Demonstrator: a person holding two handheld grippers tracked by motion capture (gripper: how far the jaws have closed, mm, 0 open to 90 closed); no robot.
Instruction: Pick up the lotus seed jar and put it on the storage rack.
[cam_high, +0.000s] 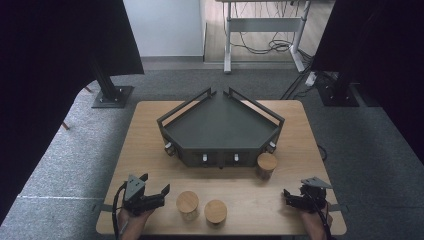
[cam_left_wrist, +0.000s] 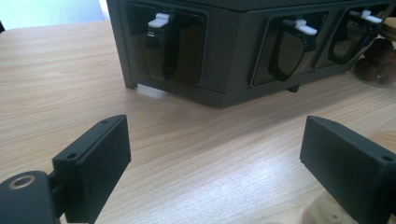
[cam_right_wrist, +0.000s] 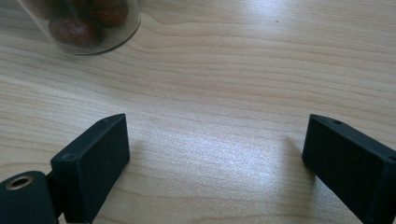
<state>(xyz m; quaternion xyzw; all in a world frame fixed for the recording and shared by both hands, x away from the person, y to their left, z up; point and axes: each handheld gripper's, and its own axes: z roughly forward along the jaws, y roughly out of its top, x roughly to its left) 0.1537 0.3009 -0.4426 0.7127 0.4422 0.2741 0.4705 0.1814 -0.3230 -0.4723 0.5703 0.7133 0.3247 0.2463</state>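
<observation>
So far nothing is moved: three jars (cam_high: 187, 204) stand near the tabletop's front edge, the rack (cam_high: 220, 131) empty, left gripper (cam_high: 155, 186) and right gripper (cam_high: 290, 198) gaping and empty.

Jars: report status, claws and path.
Left claw open, empty. Right claw open, empty. Three lidded jars upright on table, untouched. Nothing blocking; rack behind.

A light wooden counter (cam_high: 150, 150) is set on a grey carpet (cam_high: 65, 155) that covers the floor. Black curtains (cam_high: 45, 75) are hung at the left and at the right (cam_high: 385, 55), each beside a black post on a flat foot plate (cam_high: 112, 96). A white wall (cam_high: 162, 27) is seen at the back, and beside it a desk frame with pale legs (cam_high: 227, 45), under which dark cables (cam_high: 265, 47) are looped over a wooden floor. The counter is evenly lit.
</observation>
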